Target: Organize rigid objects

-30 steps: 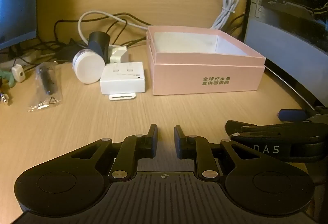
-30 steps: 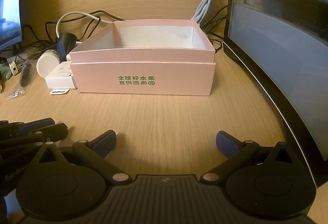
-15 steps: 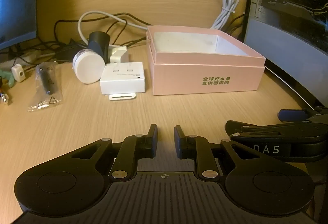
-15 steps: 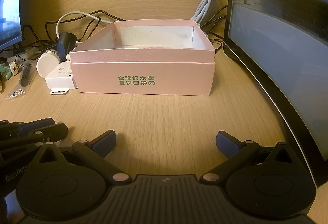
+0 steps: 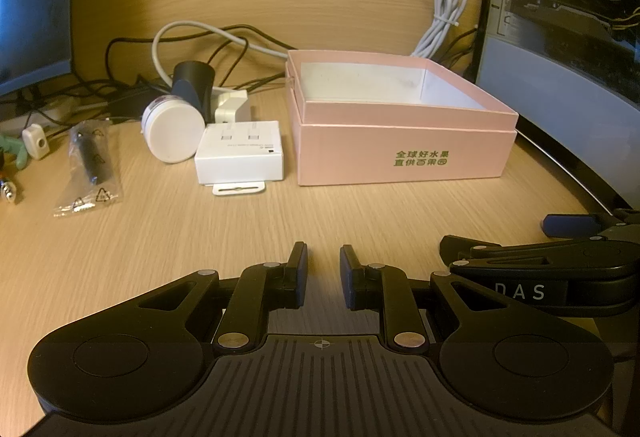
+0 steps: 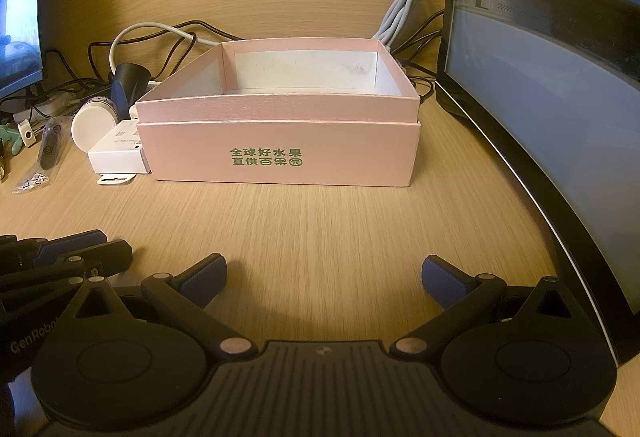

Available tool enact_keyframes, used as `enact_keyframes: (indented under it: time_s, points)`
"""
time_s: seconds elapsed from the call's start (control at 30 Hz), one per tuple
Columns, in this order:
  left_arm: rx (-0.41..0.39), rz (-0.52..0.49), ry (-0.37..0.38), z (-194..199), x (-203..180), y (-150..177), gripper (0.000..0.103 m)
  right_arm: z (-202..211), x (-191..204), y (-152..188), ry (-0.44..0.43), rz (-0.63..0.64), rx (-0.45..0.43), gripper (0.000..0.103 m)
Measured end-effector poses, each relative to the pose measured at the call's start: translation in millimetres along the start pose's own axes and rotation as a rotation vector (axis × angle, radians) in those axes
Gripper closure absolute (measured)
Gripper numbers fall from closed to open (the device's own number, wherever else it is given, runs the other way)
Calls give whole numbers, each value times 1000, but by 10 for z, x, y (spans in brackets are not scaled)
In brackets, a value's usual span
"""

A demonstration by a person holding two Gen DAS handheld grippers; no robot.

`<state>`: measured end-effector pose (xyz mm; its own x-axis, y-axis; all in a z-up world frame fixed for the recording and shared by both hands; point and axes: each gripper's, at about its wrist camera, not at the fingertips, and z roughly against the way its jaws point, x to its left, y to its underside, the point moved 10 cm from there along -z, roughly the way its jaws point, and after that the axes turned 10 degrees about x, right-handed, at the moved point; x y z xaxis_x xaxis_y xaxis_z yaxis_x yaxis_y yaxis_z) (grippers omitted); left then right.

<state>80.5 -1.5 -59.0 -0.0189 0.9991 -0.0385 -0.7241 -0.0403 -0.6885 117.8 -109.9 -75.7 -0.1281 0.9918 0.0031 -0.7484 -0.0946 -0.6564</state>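
A wooden tabletop (image 5: 168,237) holds an open pink cardboard box (image 6: 280,153) with green lettering, its white interior showing nothing inside. Just left of it lies a white rectangular adapter box (image 5: 240,155), long side facing the camera, then a white round jar (image 5: 174,133) on its side, lid forward. The left hand-held gripper (image 5: 323,269) is nearly closed, gripping nothing; the right hand-held gripper (image 6: 324,277) is spread wide, empty.
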Motion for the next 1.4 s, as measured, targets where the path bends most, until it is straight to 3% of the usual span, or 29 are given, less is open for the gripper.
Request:
enact_keyframes:
  time_s: [1.4]
  points:
    - [0, -2, -2, -9, -1, 7, 81, -12, -29, -57, 0, 0, 1, 0]
